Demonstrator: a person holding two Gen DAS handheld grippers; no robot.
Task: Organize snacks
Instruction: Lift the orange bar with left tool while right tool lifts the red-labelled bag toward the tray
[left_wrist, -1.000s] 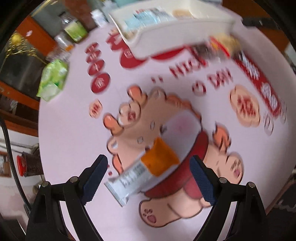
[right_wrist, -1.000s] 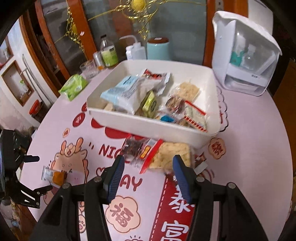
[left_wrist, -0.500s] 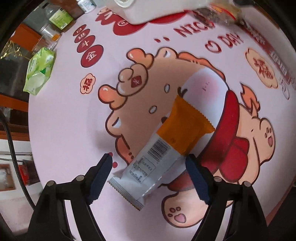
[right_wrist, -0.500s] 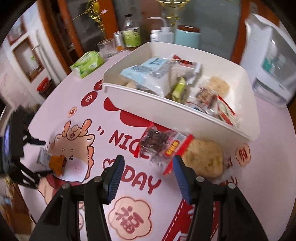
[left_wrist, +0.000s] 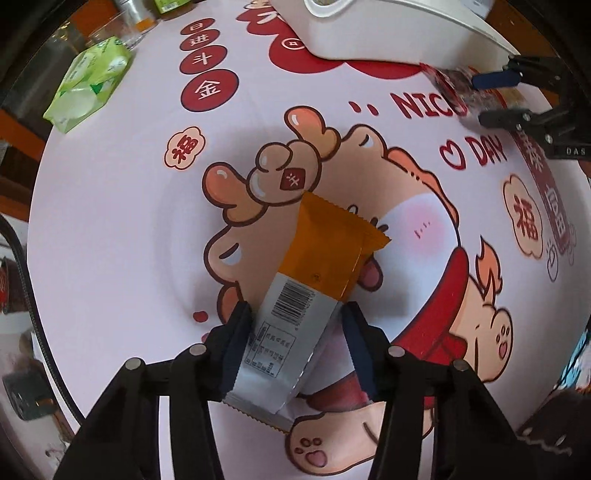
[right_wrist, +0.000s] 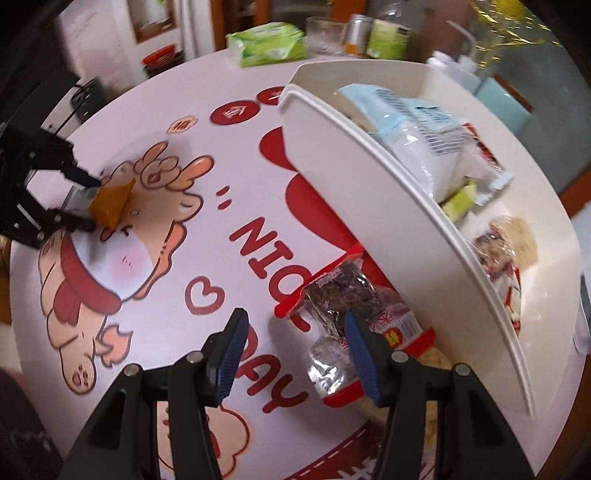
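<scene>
The left tongs point straight down at the table, their jaws closing around the silver end of an orange-and-silver snack bar. The left pad touches the wrapper's edge; the right pad sits just beside it, and I cannot tell if it presses yet. The bar lies flat on the pink cartoon tablecloth, its orange end pointing away from the tongs.

The right tongs stand about half open and hold nothing. Their right finger overlaps a clear, red-edged packet of dark snacks; the gap between the 2 pads is over bare cloth. That packet lies against the outer wall of the white bin, partly over a pale round cracker pack.

The white bin holds a big light-blue and white bag, a small green packet, a red-and-white wrapper at the far side, a pale crispy cake and a clear packet of dark bits beside it.

Beyond the bin stand a green tissue pack, a glass, a can and a green-labelled bottle.

Compared with 1 second ago, the left tongs have dropped lower over the bar and narrowed from wide to nearly its width. The right tongs have rolled and come down close to the red-edged packet, with the same opening.
</scene>
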